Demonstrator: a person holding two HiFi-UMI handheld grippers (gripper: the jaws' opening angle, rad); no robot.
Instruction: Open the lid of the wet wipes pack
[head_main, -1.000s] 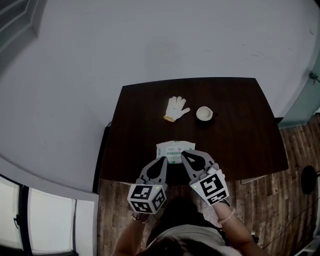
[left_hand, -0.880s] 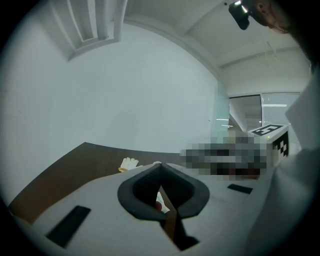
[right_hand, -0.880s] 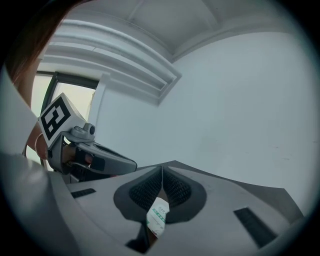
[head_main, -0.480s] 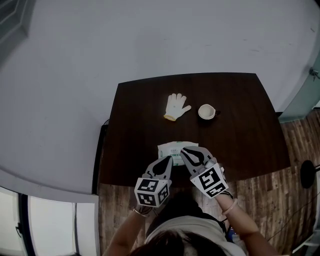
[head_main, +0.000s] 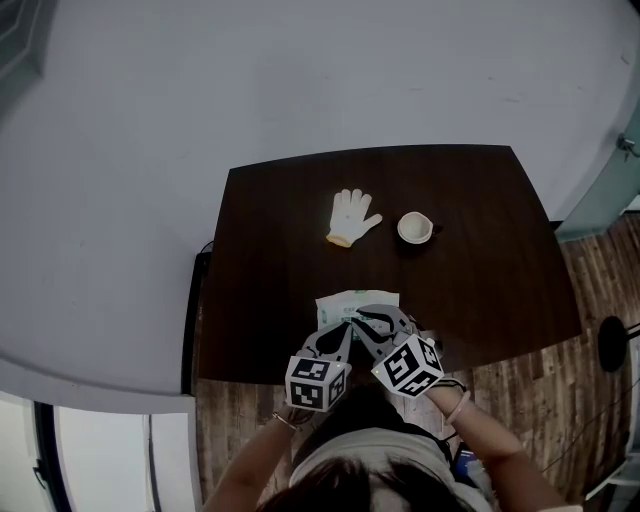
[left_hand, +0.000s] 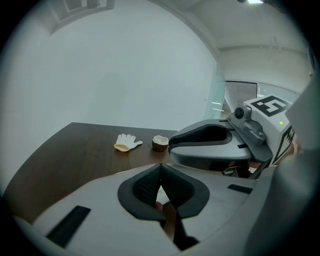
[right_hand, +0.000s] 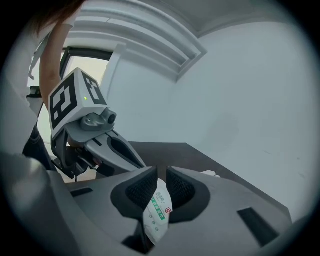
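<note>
Wet wipes pack (head_main: 352, 301): white with a green label, it lies flat on the dark table (head_main: 480, 280) at the middle of the table's near edge, lid not yet raised.

Left gripper (head_main: 343, 330): I hold it low over the table's near edge, pointing away from me and slightly down. In the left gripper view its jaws meet at the tips, with nothing pinched between them; a sliver of white shows through the slot behind the pads.

Right gripper (head_main: 362, 320): I hold it just beside the left one over the same edge of the table, tips angled inward. Its jaws have just been opening and now stand apart. In the right gripper view the pack (right_hand: 156, 215) shows in the gap between the ribbed pads (right_hand: 137, 190), and the pads do not press on it.

White glove (head_main: 352, 216): it lies flat near the table's middle, fingers toward the far edge.

Small cup (head_main: 412, 228): it stands upright on the table, right of the table's middle, apart from the glove.
</note>
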